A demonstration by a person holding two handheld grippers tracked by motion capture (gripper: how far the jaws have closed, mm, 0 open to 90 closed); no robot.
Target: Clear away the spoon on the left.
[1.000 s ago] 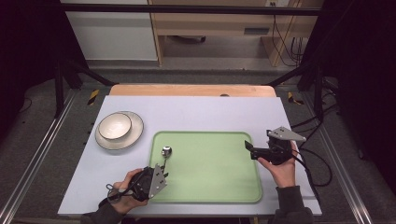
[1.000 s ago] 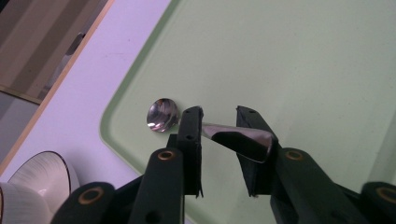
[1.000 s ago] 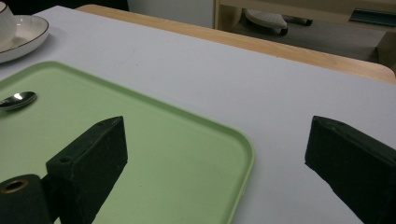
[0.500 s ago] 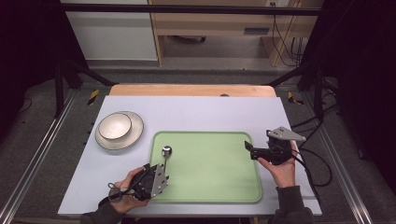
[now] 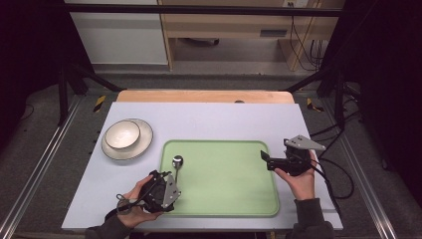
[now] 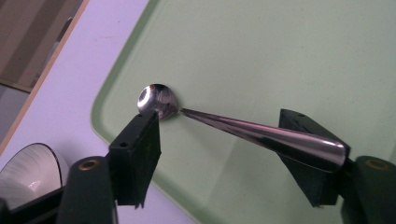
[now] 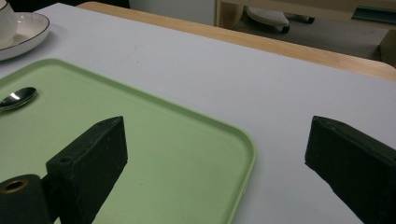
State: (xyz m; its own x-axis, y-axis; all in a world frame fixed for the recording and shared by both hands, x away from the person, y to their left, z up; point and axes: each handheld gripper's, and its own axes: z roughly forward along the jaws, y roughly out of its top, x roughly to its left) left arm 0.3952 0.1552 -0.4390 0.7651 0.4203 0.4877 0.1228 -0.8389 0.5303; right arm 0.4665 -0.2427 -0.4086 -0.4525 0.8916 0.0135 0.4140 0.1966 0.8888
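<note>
A shiny metal spoon (image 5: 176, 162) lies on the green tray (image 5: 224, 174), near its left edge, bowl end pointing away from me. My left gripper (image 5: 166, 178) is at the tray's near left corner. In the left gripper view the gripper (image 6: 218, 119) is open, and the spoon's handle (image 6: 261, 133) runs between the jaws with its wide end close against the right one. The spoon's bowl (image 6: 156, 98) lies just past the left jaw. My right gripper (image 5: 265, 160) hovers open at the tray's right edge with nothing between its jaws (image 7: 218, 128).
A white bowl (image 5: 122, 133) sits on a white plate (image 5: 139, 144) left of the tray on the pale table (image 5: 209, 119). The plate (image 7: 23, 37) is also far left in the right gripper view. A wooden edge (image 5: 204, 95) runs along the table's far side.
</note>
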